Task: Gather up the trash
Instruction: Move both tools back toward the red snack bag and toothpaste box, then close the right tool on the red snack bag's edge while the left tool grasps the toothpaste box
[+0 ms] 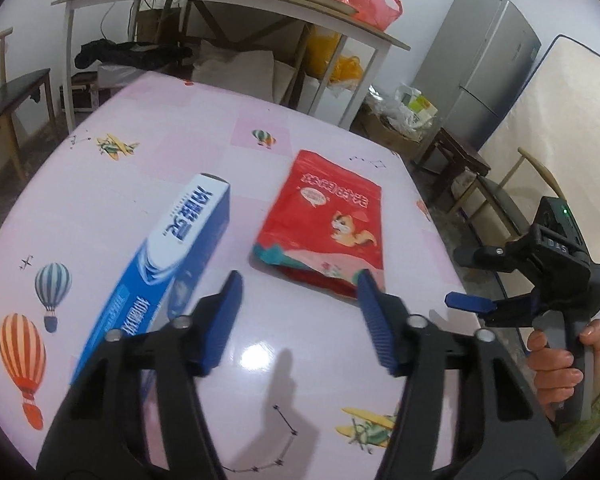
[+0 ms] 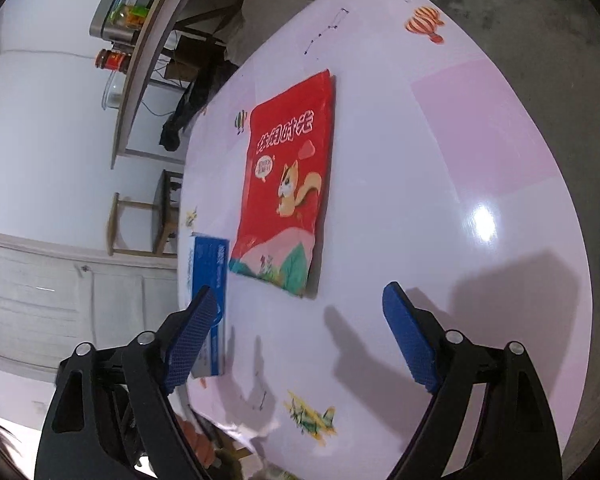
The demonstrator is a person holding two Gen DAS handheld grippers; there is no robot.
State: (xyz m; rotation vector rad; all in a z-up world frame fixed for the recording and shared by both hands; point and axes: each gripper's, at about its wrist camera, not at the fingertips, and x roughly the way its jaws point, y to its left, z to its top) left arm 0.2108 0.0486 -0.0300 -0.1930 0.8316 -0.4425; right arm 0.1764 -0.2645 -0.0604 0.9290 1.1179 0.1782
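Step in hand: both grippers hovered over the pink table point(image 1: 148, 168) with nothing lifted; I judged this the approach to the first piece of trash.
Left gripper point(image 1: 298, 292): jaws stood apart and empty, bare tabletop between the blue pads, about half spread.
Right gripper point(image 2: 296, 306): jaws spread wide, nothing between them; seen from the left wrist view at the right edge, held in a hand point(image 1: 556, 364).
Red snack bag point(image 2: 288, 184): lay flat at centre frame in the right view, its lower edge just above the open jaws; in the left view it sat right of centre.
Blue box point(image 1: 160, 264): long carton, lower left in the left view, just beside the left finger.
Doing it well: I'd say pinch the bag at its loose bottom edge, since a flat pouch offers little to grab from above; take the box across its narrow sides.
Materials: bag was glossy, limp film with a cartoon squirrel; box was stiff printed card with sharp corners; table cover was slick and shiny, so things might slide.
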